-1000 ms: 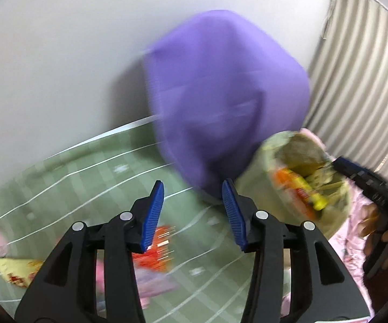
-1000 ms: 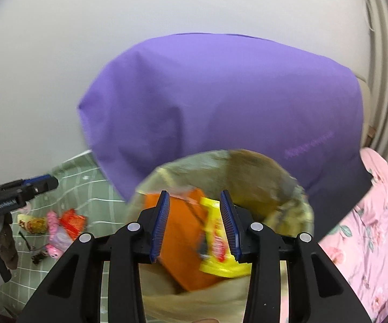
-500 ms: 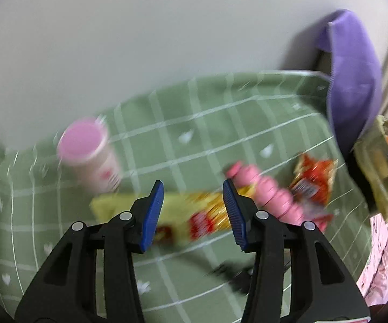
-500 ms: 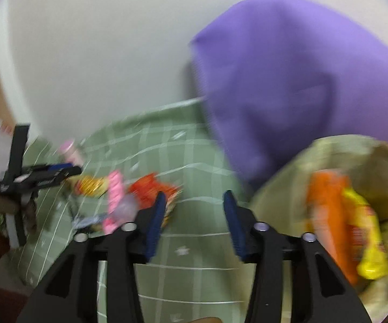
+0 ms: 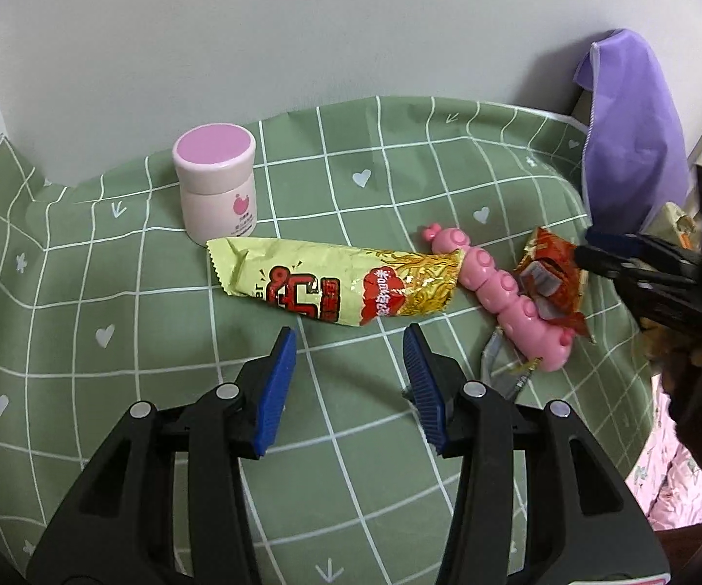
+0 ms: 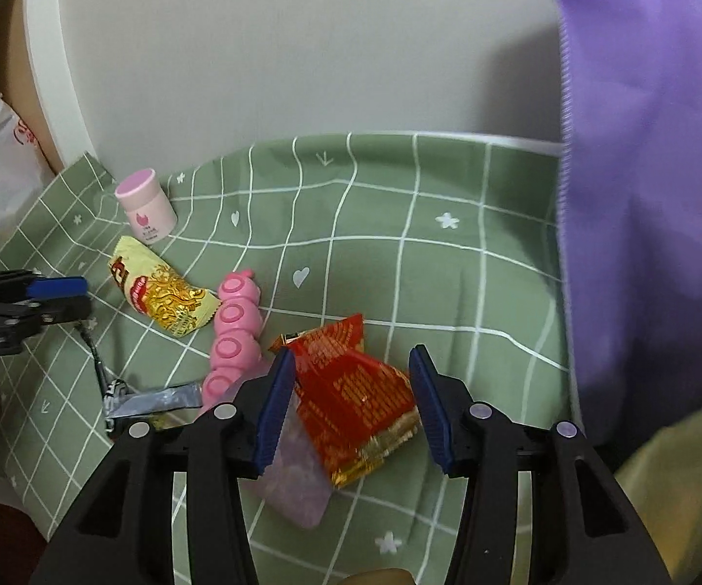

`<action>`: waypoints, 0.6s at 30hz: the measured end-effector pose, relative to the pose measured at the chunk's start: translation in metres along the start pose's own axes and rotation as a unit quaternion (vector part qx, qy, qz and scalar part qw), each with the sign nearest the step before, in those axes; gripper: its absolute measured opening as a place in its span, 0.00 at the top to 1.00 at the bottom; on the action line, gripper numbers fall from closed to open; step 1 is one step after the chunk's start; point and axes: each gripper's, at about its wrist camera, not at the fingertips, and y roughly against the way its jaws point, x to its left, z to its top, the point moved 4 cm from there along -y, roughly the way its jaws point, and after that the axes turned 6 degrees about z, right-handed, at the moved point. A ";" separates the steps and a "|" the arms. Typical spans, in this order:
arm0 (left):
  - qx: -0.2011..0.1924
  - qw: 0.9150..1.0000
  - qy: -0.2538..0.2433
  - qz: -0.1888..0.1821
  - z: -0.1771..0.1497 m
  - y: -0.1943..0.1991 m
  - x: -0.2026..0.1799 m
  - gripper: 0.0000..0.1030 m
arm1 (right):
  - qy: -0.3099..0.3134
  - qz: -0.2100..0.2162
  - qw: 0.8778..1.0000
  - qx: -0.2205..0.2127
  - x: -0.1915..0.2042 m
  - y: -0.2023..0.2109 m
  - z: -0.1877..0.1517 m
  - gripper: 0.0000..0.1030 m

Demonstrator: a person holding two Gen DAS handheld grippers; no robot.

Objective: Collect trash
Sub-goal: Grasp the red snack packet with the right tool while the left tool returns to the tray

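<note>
Left gripper point(image 5: 350, 358) jaws open, empty, yellow noodle-snack wrapper point(image 5: 331, 283) at 12 o'clock. Right gripper point(image 6: 351, 375) jaws open astride red wrapper point(image 6: 358, 392) on green checked cloth point(image 6: 448, 282).

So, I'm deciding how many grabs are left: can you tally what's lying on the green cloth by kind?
Snack wrappers: 2, yellow wrapper and red wrapper
Silver sachet: 1
Pink caterpillar toy: 1
Pink jar: 1
Pale purple piece under the red wrapper: 1
Total: 6
</note>
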 end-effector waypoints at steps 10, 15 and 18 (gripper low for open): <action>-0.008 0.999 -0.022 -0.023 -0.003 0.004 -0.009 0.57 | -0.045 -0.010 0.998 0.041 -0.002 -0.007 -0.035 0.55; 0.003 0.998 -0.040 -0.043 -0.009 -0.005 -0.020 0.57 | -0.089 -0.016 0.995 0.049 -0.007 0.000 -0.061 0.55; 0.010 0.997 -0.053 -0.047 -0.014 -0.012 -0.026 0.56 | -0.115 -0.016 0.992 0.043 -0.007 0.001 -0.068 0.55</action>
